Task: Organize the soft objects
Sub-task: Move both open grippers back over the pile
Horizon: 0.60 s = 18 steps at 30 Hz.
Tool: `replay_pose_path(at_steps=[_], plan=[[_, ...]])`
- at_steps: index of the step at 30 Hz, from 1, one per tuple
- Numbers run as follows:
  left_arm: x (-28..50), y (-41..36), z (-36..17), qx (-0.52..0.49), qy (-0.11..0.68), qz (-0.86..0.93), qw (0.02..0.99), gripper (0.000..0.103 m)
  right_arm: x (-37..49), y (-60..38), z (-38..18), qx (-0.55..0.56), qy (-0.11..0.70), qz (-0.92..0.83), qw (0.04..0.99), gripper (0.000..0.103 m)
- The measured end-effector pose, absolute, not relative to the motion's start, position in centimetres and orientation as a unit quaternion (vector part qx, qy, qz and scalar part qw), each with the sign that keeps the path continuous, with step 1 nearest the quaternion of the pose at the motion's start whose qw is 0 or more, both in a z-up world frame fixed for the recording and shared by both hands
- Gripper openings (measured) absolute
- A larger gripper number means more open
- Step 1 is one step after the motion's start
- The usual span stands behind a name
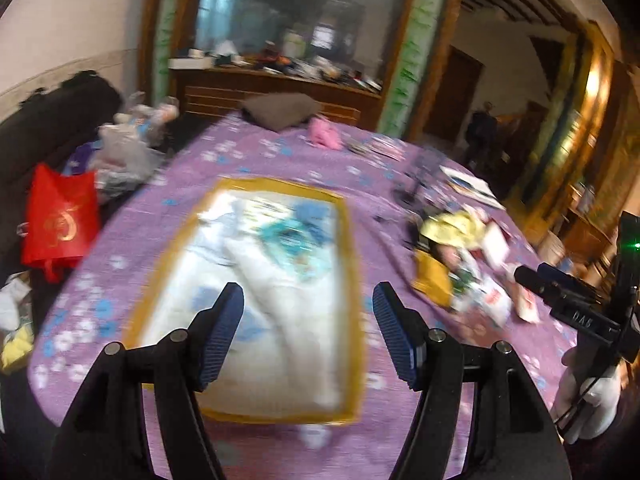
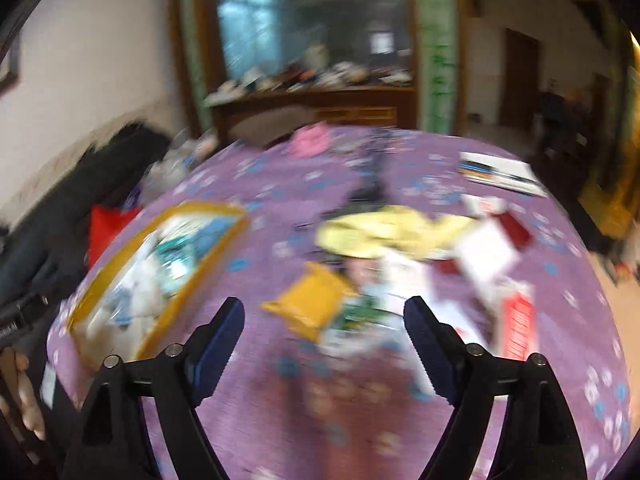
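Bed (image 1: 280,152), purple floral cover — carries everything I list below; both views are motion-blurred.

Item 1: clear storage bag with yellow trim (image 1: 248,300), lying flat near the bed's left edge, holding white and blue soft goods (I cannot make out the individual pieces).

Item 2: loose pile towards the bed's right side — a pale yellow garment (image 2: 384,232) on top, a mustard-yellow piece (image 2: 312,304) at the pile's near left, white and red packets (image 2: 488,252) spilling towards the right edge. The pile and the bag lie apart.

Item 3: pink soft item (image 1: 326,134) and a brown cushion (image 1: 280,110), both at the far edge. A flat white booklet (image 2: 500,172) sits by the far right corner.

Item 4: red bag (image 1: 60,220), off the bed, beside its left edge.

My left gripper (image 1: 308,328) hangs over the near end of the storage bag, fingers (image 1: 222,332) partly spread, nothing between them. My right gripper (image 2: 324,348) hangs over the cover just short of the pile, fingers (image 2: 430,344) spread wide and holding nothing; in the left view it shows at the right margin, held in a white-gloved hand (image 1: 588,396).
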<state>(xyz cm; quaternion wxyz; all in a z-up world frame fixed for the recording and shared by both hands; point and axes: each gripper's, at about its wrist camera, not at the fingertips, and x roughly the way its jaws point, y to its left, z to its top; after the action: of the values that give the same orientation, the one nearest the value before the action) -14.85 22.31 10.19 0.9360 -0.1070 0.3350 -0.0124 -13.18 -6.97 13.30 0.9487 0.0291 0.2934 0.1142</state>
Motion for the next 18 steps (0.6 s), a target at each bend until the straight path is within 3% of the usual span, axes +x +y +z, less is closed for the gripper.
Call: replay_pose_path(at_steps=[10, 12, 13, 18], plan=[[-14.0, 12.4, 10.0, -0.044, 0.379, -0.11, 0.918, 0.066, -17.8, -16.0, 12.1, 0.092, 0.246, 0.044, 0.964, 0.084], [-14.0, 10.6, 9.8, -0.032, 0.384, -0.124, 0.915, 0.066, -19.1, -16.9, 12.4, 0.092, 0.216, 0.01, 0.972, 0.091], [-13.9, 9.9, 9.6, -0.028, 0.386, -0.129, 0.913, 0.066, -19.7, -17.9, 12.5, 0.098, 0.197, -0.004, 0.976, 0.102], [-13.3, 7.4, 8.2, -0.023, 0.41, -0.148, 0.9, 0.066, -17.2, -22.3, 12.0, 0.143, 0.222, -0.002, 0.965, 0.102]])
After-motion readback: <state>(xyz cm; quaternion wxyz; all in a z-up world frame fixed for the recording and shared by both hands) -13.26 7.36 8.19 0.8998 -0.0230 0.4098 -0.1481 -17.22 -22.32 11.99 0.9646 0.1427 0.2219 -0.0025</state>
